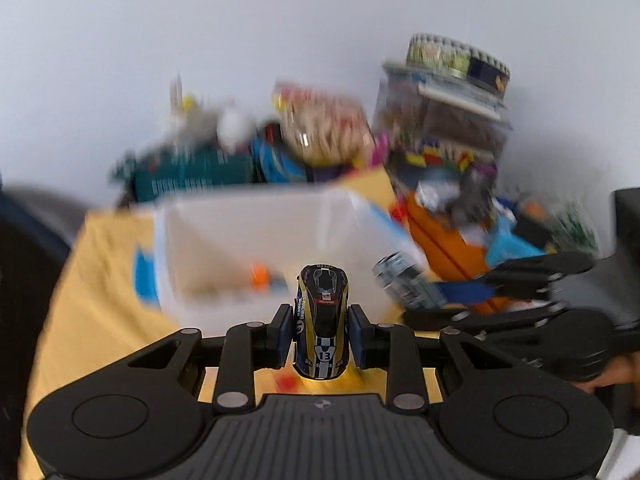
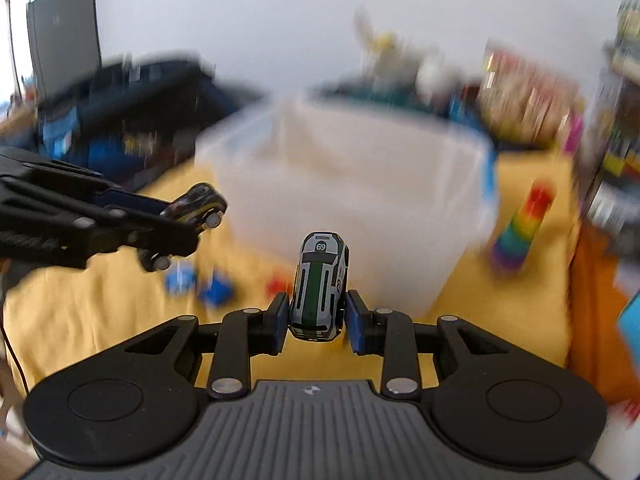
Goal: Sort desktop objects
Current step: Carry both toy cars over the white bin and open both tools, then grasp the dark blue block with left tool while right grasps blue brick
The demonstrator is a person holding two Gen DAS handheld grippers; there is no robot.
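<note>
My left gripper [image 1: 321, 330] is shut on a black and gold toy car [image 1: 323, 320] marked 13, held in the air just in front of a translucent white bin [image 1: 192, 240]. My right gripper [image 2: 316, 314] is shut on a grey and green toy car [image 2: 319, 288] marked 69, held in front of the same bin [image 2: 440, 184]. Each gripper shows in the other's view: the right one with its grey car [image 1: 404, 280] at the right, the left one with its black car [image 2: 196, 208] at the left. Small orange and blue items [image 1: 262, 276] lie inside the bin.
A yellow cloth [image 2: 80, 312] covers the table. Small blue pieces [image 2: 200, 284] and a red piece [image 2: 278, 284] lie on it. A rainbow stacking toy [image 2: 524, 224] stands right of the bin. Boxes, jars and toys [image 1: 440, 128] crowd the back and right. An orange box [image 1: 448, 244] sits at the right.
</note>
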